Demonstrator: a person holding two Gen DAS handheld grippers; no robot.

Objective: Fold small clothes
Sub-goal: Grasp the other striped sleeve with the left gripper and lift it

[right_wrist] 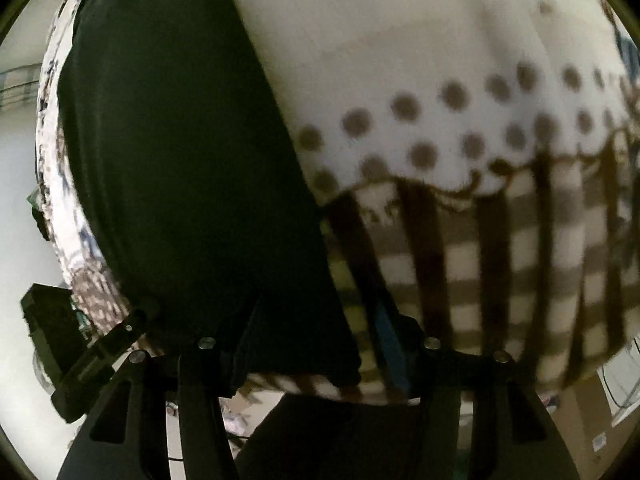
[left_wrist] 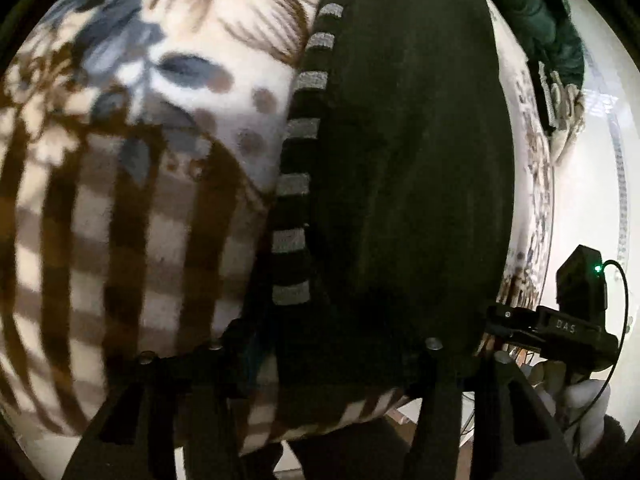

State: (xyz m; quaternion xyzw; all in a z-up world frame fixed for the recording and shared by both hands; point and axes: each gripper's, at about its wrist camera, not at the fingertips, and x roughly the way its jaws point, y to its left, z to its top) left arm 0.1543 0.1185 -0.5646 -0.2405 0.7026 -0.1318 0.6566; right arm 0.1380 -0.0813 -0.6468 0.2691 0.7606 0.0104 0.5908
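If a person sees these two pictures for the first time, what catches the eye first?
A large black garment fills the middle of the left wrist view, with a grey-and-black striped band along its left edge. It lies on a cream blanket with brown dots and checks, which fills the right of the right wrist view.

Both cams sit on the grippers, looking fwd along the fingers, tilted steeply down and v. close to the patterned blanket, which fills most of each fisheye frame w/ some blur. Left wrist view has the dark garment centre-right and catches the right gripper at its right edge. Right wrist view has the same garment on its left half and the same checked blanket on the right.
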